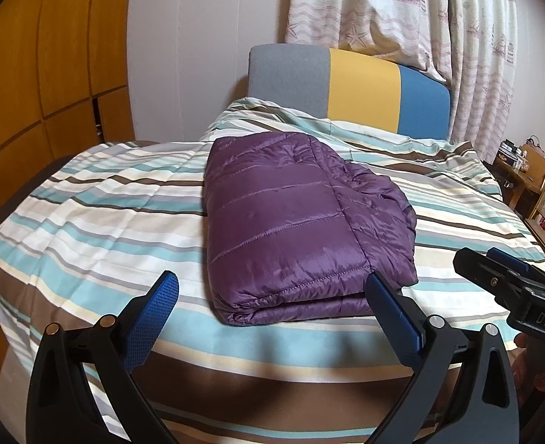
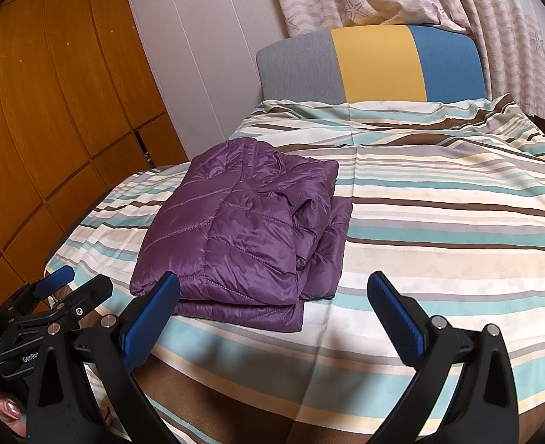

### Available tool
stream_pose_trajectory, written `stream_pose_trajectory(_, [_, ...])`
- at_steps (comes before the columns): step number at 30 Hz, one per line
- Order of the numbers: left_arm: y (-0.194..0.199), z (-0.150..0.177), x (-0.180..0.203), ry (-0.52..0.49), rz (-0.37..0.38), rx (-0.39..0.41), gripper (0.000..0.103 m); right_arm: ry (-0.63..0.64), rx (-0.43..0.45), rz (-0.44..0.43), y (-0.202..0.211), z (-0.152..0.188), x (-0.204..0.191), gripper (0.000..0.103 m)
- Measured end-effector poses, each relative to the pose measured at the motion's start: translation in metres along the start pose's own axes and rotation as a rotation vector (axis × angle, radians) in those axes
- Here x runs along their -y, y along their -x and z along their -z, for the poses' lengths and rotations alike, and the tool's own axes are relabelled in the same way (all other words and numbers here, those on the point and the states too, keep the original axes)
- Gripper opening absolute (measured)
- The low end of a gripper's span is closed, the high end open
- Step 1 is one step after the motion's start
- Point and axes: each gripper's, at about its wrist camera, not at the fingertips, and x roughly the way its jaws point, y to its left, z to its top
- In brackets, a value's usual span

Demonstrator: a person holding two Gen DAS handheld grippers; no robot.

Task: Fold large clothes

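A purple quilted jacket [image 1: 294, 222] lies folded into a compact stack on the striped bed cover [image 1: 106, 214]; it also shows in the right wrist view [image 2: 242, 236]. My left gripper [image 1: 272, 296] is open and empty, its blue pads just short of the jacket's near edge. My right gripper [image 2: 272, 296] is open and empty, over the bed to the right of the jacket's near corner. The right gripper shows at the right edge of the left wrist view [image 1: 509, 277]. The left gripper shows at the lower left of the right wrist view [image 2: 61, 288].
A headboard [image 1: 350, 85] in grey, yellow and blue stands at the far end of the bed. Patterned curtains [image 1: 401, 11] hang behind it. Wooden wardrobe doors [image 1: 43, 74] are on the left. Small wooden shelves [image 1: 531, 185] stand at the right.
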Motion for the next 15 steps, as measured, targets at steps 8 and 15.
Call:
stream_pose_trajectory(8, [0.000, 0.001, 0.001, 0.001, -0.024, 0.010, 0.100, -0.005, -0.005, -0.002, -0.002, 0.001, 0.001, 0.101])
stream_pose_trajectory(15, [-0.016, 0.003, -0.004, 0.016, -0.036, -0.054, 0.100, -0.022, -0.027, 0.001, -0.011, 0.004, 0.006, 0.101])
